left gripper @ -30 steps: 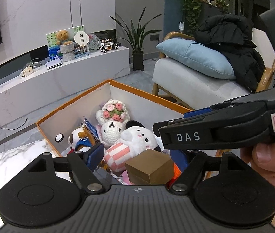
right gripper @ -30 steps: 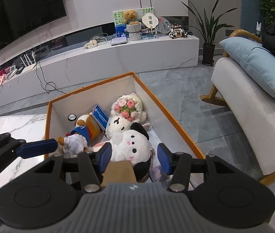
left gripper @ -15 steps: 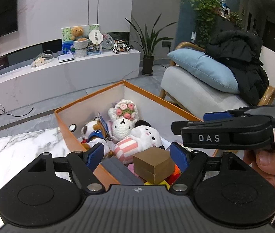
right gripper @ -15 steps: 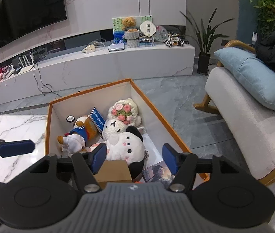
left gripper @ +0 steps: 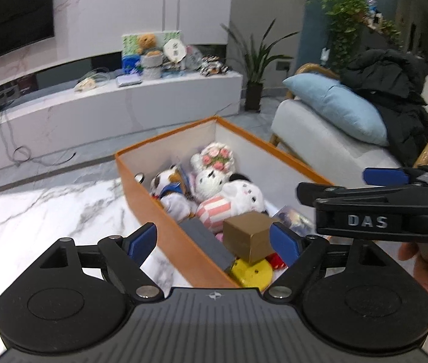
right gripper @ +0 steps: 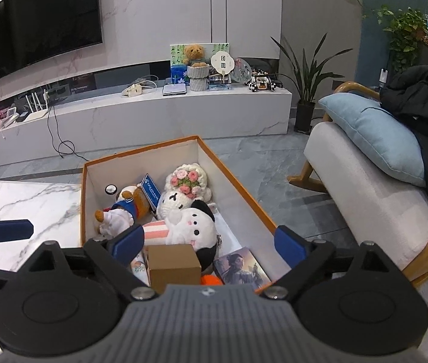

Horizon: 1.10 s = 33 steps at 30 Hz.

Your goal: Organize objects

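Observation:
An orange-rimmed storage box (left gripper: 165,227) (right gripper: 238,187) stands beside a white marble table (left gripper: 32,211) (right gripper: 17,199). Inside lie plush toys, among them a white panda-like plush (right gripper: 192,224) (left gripper: 244,193), a crocheted bunny with pink flowers (right gripper: 186,181) (left gripper: 217,157), and a brown-white dog plush (right gripper: 126,202). A brown cardboard cube (left gripper: 248,236) (right gripper: 173,263), a grey block (left gripper: 205,242), a yellow disc (left gripper: 251,272) and a picture card (right gripper: 241,266) lie at the near end. My left gripper (left gripper: 214,240) is open and empty above the box's near left rim. My right gripper (right gripper: 209,240) is open and empty above the near end.
A white TV bench (right gripper: 153,112) with a teddy bear and small items runs along the far wall under a television (right gripper: 32,27). An armchair (right gripper: 365,181) with a blue cushion (right gripper: 374,133) and black coat stands right of the box. A potted plant (right gripper: 304,90) stands behind.
Both grippers have drawn back and risen from the box, showing more of it. The left gripper shifted left toward the marble table. Both stayed open and empty.

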{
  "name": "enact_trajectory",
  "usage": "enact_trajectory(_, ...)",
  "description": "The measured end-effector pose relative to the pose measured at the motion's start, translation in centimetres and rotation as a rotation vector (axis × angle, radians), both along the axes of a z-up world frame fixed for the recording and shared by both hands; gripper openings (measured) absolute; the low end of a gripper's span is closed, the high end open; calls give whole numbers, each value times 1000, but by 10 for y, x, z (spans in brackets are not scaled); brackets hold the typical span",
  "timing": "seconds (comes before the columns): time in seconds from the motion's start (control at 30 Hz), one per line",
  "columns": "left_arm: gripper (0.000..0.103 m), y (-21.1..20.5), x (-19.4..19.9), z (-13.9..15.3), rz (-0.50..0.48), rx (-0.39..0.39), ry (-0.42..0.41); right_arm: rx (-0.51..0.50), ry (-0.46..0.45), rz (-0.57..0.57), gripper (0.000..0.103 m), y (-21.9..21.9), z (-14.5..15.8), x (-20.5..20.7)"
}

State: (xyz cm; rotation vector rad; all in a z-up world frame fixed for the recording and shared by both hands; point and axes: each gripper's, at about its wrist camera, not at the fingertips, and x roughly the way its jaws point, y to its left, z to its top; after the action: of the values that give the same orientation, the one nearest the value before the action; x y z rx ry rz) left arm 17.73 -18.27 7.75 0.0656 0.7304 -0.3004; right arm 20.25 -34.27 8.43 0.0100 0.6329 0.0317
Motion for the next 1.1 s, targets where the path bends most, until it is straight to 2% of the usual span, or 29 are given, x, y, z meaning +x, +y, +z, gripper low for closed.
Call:
enact_trajectory(0.13,103,1,-6,-2,28,5,15,-1,-11,-1,95,0,1,-11)
enact_trajectory(0.3,103,7,-14,-6,40,-15,-1,8,-17,-13,98,0,0,-20)
enact_trajectory(0.5,103,9,-20,-8,78,5,-20,0,-16,-24,99,2,-2,-24)
enact_trajectory(0.8,103,22,-20,-15,145,7,8,0,-14,-39,101,3,-6,-33)
enact_trajectory(0.9,103,28,-21,-14,174,-20,3,-21,-13,-43,101,5,-8,-40)
enact_trajectory(1.1,103,27,-23,-14,169,-9,5,-31,-1,-35,101,10,-14,-51)
